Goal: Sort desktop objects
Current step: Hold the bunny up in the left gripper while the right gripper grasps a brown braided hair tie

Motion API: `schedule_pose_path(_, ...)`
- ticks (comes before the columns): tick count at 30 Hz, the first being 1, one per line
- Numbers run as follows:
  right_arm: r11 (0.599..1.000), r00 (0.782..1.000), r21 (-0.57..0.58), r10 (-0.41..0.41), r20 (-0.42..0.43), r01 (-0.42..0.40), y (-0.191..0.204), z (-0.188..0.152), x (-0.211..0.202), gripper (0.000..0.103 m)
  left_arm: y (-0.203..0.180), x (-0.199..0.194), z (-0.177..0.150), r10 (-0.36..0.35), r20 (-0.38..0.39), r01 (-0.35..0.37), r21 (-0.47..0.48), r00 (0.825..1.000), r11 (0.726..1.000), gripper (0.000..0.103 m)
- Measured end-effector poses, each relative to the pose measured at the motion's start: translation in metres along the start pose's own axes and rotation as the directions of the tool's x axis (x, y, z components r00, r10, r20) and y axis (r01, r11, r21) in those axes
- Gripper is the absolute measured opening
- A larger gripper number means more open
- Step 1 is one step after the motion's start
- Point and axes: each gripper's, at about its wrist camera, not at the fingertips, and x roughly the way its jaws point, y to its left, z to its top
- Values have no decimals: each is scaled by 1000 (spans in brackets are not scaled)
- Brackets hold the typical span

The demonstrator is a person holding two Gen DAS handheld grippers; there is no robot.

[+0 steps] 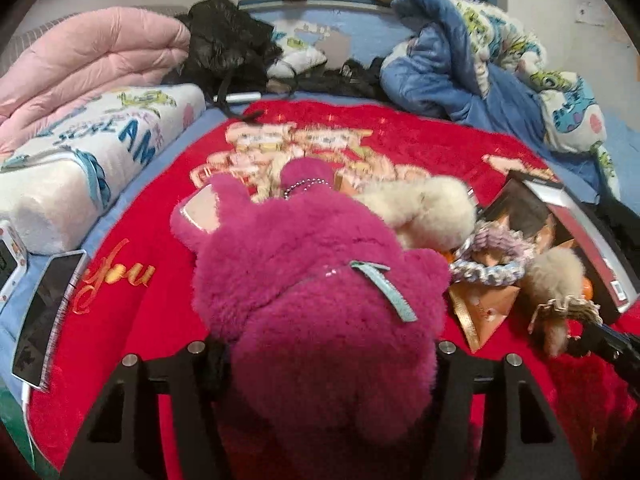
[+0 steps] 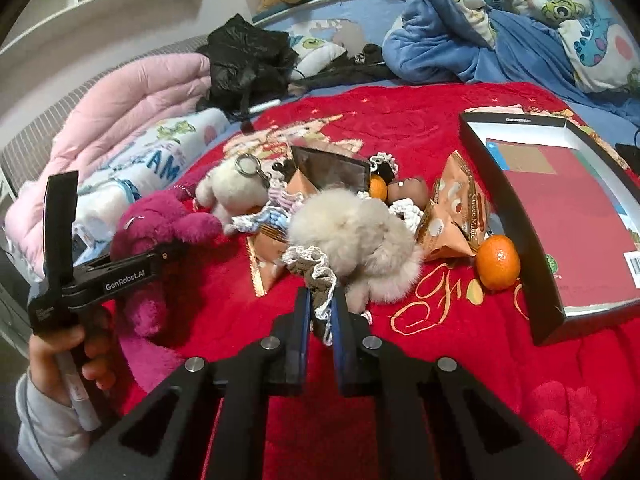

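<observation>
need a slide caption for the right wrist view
Right hand-held gripper pinching a crocheted pouch beside a beige plush on a red blanket.

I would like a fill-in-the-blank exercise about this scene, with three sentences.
1. The left gripper holds a plush toy of ____ colour.
2. The right gripper is shut on a crocheted ____.
3. The mandarin lies beside a black ____.

Missing words: magenta; pouch; box
</observation>
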Motion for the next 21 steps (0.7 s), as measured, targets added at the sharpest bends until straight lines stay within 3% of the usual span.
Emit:
schedule_pose_path(10, 992, 987, 18, 121, 108, -124, 3, 1, -32, 11, 7, -39, -4, -17, 85, 15, 30, 996, 999, 67)
schedule_pose_path(15, 980, 969, 10, 193, 156, -197, 10, 0, -46, 11, 1, -53, -7, -26, 123, 19, 61, 992, 998, 67)
schedule_pose_path(21, 987, 970, 18, 156, 187, -162, 10, -1, -62, 12, -13, -66, -7, -70, 147, 57, 86, 987, 995, 67)
